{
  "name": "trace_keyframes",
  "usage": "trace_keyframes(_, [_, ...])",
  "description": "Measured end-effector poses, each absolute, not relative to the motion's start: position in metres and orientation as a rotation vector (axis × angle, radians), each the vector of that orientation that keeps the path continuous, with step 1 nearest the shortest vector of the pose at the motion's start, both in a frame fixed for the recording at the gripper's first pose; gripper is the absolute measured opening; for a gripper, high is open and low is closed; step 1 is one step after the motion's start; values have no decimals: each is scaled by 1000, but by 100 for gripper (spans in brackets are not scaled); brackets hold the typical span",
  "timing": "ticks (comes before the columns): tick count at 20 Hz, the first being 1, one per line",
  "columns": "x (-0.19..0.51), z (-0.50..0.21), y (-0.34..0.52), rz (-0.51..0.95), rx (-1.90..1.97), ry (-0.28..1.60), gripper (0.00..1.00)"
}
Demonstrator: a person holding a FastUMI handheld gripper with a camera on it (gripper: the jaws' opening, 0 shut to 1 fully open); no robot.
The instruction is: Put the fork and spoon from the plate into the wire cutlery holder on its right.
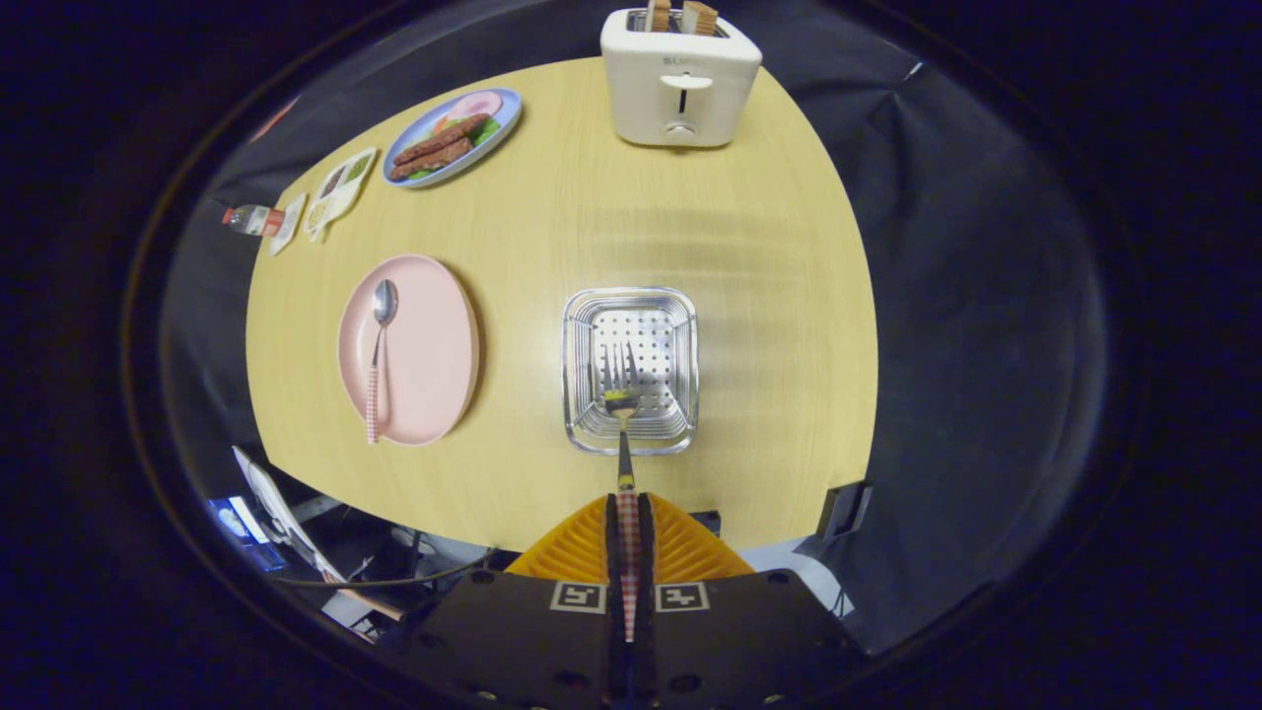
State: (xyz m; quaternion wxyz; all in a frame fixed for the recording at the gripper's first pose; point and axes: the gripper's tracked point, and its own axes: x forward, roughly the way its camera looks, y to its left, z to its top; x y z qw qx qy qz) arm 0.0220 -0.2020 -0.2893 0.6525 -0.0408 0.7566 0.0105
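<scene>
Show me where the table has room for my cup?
Bare wood lies between the toaster and the wire cutlery holder, over which the gripper holds the fork. It's crowded by the food plate.

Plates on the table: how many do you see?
2. The pink plate, holding the spoon, lies left of the wire cutlery holder. The blue plate with food sits farther back, left of the toaster.
</scene>
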Motion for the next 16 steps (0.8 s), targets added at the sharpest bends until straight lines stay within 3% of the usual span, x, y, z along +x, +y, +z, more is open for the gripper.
trace_keyframes(16, [40,-311,-200,0,-73,1815,7])
